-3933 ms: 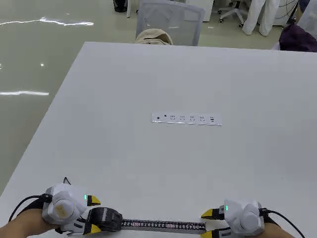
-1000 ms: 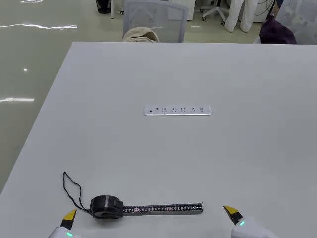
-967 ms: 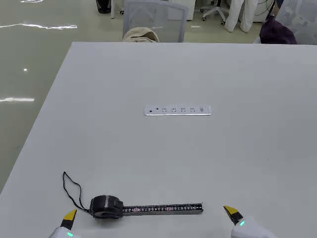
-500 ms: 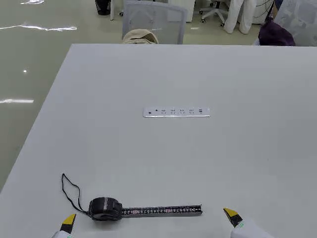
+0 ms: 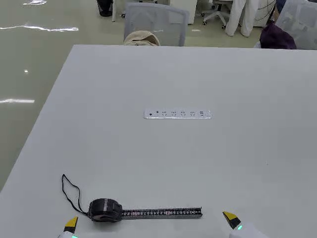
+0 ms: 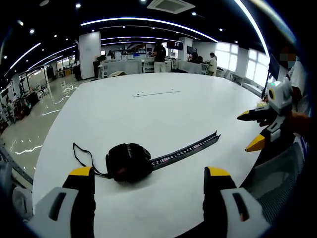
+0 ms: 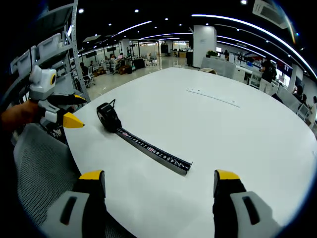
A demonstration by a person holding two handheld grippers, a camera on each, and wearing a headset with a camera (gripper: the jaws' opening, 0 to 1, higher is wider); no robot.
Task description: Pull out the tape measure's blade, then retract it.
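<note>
Lying near the front of the counter (image 5: 198, 158), head view: tape measure (image 5: 105, 210), blade (image 5: 161, 213) out rightward; power strip (image 5: 177, 114) well beyond, open surface between. Left gripper view: left claw (image 6: 149, 171) apart, tape measure just ahead. Right gripper view: right claw (image 7: 159, 174) apart, facing the blade's tip.

The tape measure (image 5: 105, 210) lies on the surface (image 5: 198, 163) near its front edge, toward the left, with its blade (image 5: 161, 213) stretched flat to the right. Its cord (image 5: 71, 189) loops off to the left and back. The left tool (image 6: 150, 174) hangs just before the tape measure, and the right tool (image 7: 160, 174) before the blade's end. Neither touches. A power strip (image 5: 177, 113) lies well behind, and a chair (image 5: 156, 22) stands beyond the far edge.
</note>
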